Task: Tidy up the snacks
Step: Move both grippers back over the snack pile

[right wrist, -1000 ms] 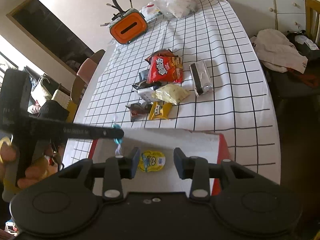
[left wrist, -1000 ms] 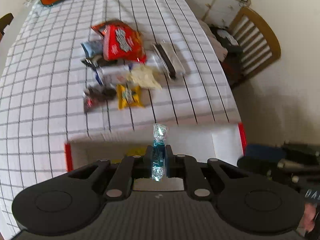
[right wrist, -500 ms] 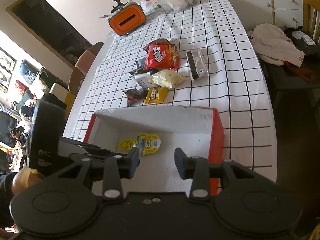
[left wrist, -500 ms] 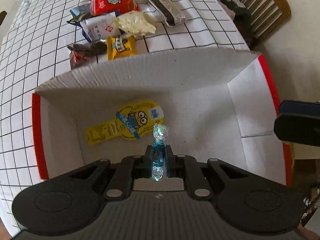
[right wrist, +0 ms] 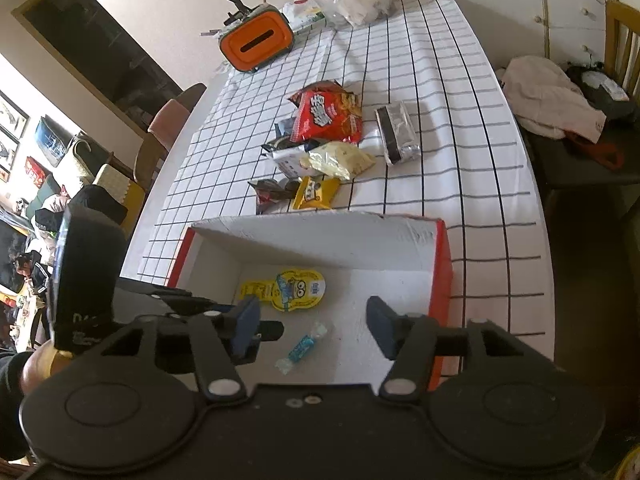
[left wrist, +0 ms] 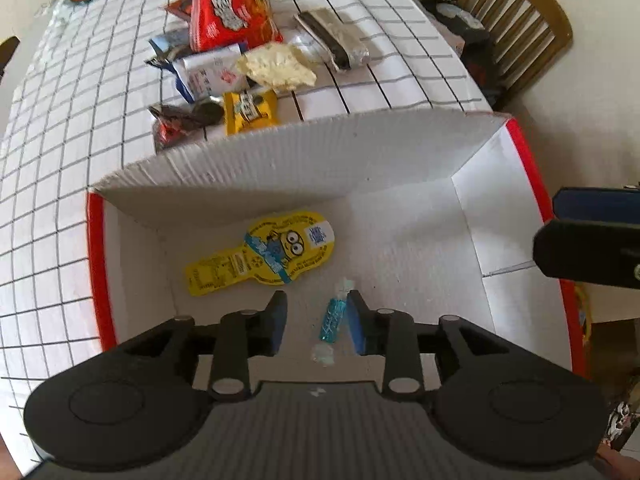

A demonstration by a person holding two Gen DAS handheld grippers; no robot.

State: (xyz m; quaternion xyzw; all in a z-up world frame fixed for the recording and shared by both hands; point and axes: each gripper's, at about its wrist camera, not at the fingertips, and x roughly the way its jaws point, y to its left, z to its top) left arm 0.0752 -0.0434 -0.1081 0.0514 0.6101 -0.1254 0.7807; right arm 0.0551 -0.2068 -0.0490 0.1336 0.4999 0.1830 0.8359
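Left gripper (left wrist: 316, 322) points steeply down into white box (left wrist: 472, 216) with red edges. Jaws just opened, now apart. Blue candy (left wrist: 333, 320) lies loose between them on box floor, close beside one blue pad, not squeezed. Yellow cartoon snack (left wrist: 268, 258) lies flat near it in box. Right gripper (right wrist: 312, 322) tilts down over same box, jaws just opened wide, nothing held. Snack pile (right wrist: 320, 148) sits on checked table (right wrist: 440, 80) behind box.
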